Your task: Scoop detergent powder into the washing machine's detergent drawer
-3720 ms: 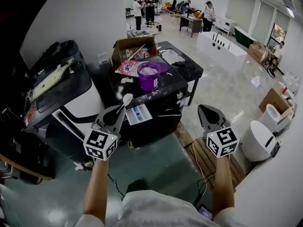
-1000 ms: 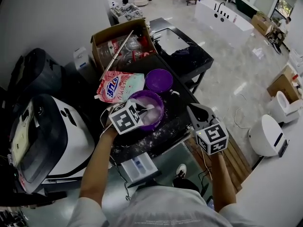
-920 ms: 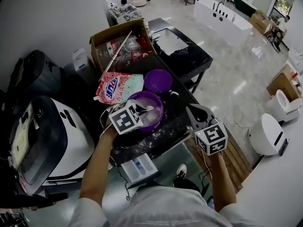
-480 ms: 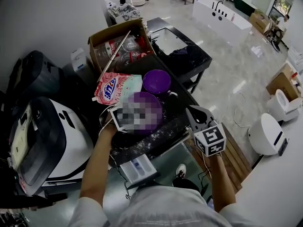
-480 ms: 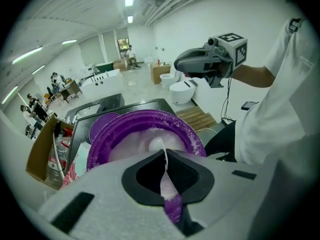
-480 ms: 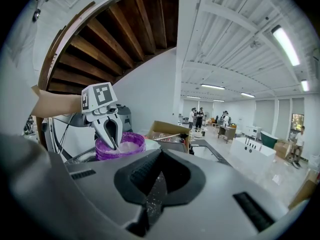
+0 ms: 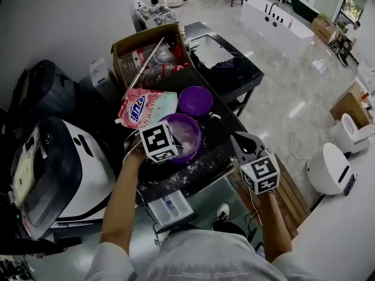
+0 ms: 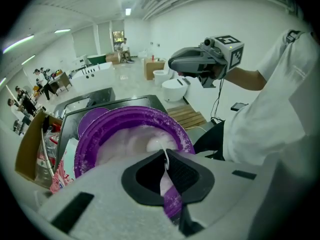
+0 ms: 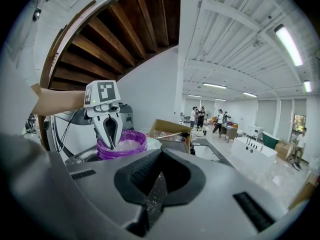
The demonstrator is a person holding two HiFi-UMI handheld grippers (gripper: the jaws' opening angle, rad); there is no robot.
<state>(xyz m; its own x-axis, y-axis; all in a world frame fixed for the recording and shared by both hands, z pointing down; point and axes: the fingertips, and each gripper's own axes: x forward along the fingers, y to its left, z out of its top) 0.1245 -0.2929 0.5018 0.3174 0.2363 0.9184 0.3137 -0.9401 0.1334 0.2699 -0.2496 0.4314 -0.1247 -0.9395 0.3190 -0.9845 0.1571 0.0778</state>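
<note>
Left gripper view | left gripper point(image 8: 166, 156) clamps scoop point(image 8: 172, 204), angled down into tub point(image 8: 107, 125) | right gripper point(image 9: 159, 154) closed, aside

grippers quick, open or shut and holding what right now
Left gripper: shut on the spoon, dipped in the purple tub.
Right gripper: shut, holding nothing.

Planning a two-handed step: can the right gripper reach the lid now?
Probably yes: the lid lies bare beyond the tub, the left gripper holds the spoon in the tub, off that path. The right gripper is shut and must open first.
</note>
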